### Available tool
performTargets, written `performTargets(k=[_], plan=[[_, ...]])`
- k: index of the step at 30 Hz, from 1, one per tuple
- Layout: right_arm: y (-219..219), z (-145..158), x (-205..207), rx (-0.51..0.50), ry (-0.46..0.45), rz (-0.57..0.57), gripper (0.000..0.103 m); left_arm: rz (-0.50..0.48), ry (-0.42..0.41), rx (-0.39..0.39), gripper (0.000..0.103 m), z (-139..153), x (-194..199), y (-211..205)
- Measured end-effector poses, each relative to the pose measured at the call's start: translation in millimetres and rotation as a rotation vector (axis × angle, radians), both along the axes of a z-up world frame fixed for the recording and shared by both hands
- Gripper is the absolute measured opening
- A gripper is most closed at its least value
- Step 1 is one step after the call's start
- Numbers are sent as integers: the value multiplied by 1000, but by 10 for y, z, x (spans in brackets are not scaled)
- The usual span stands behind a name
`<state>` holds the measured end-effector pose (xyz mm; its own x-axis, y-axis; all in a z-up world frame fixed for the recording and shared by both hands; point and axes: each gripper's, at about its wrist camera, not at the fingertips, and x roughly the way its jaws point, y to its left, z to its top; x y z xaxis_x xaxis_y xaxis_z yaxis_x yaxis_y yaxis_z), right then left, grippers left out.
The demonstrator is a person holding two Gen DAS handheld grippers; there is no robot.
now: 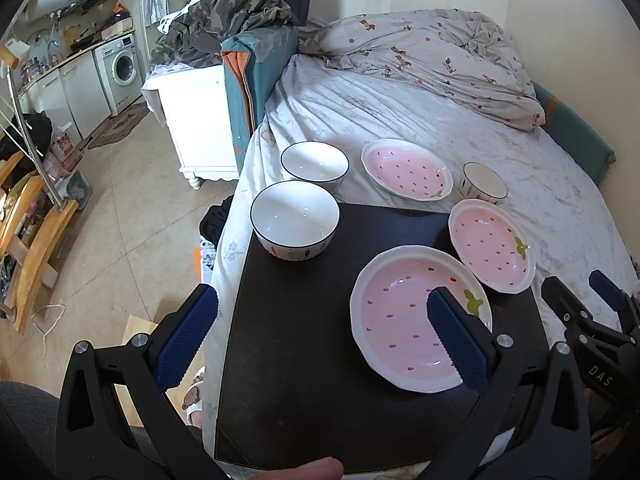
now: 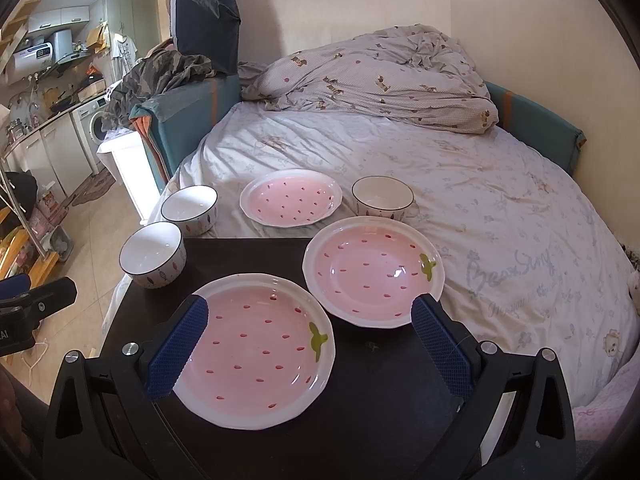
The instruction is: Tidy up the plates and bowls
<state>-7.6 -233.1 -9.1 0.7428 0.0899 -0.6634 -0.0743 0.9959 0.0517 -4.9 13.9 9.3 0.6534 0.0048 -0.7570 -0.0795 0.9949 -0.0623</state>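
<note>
Three pink strawberry plates and three white bowls lie on a black board (image 1: pixel 320 340) and the bed. The near plate (image 1: pixel 400 320) (image 2: pixel 256 352) and a second plate (image 1: pixel 494 246) (image 2: pixel 372 270) rest on the board. A third plate (image 1: pixel 406 168) (image 2: pixel 290 198) lies on the sheet. One bowl (image 1: pixel 295 220) (image 2: pixel 153 254) stands on the board's far left corner. Two more bowls (image 1: pixel 315 162) (image 1: pixel 484 182) stand on the sheet. My left gripper (image 1: pixel 322 332) is open above the board. My right gripper (image 2: pixel 310 344) is open over the near plate and also shows in the left wrist view (image 1: pixel 580 296).
The bed (image 2: pixel 480 184) has a crumpled duvet (image 2: pixel 380 76) at the back. A white cabinet (image 1: pixel 196 120) stands left of the bed. The floor (image 1: pixel 120 220), a washing machine (image 1: pixel 120 66) and wooden stairs (image 1: pixel 28 240) are further left.
</note>
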Motion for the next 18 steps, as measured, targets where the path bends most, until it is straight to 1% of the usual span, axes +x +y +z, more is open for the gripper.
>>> performTargets(k=[4,8,18], plan=[[-10,16,5,4,-1,6,103,0,0,6,103,-6,4,-2],[-11,37,8,-2,-7,19,103,2,-15,34,103,15,13,-21],[-255,139,2,87,-13,1,103,-11,-44,94,103,214,101,-169]])
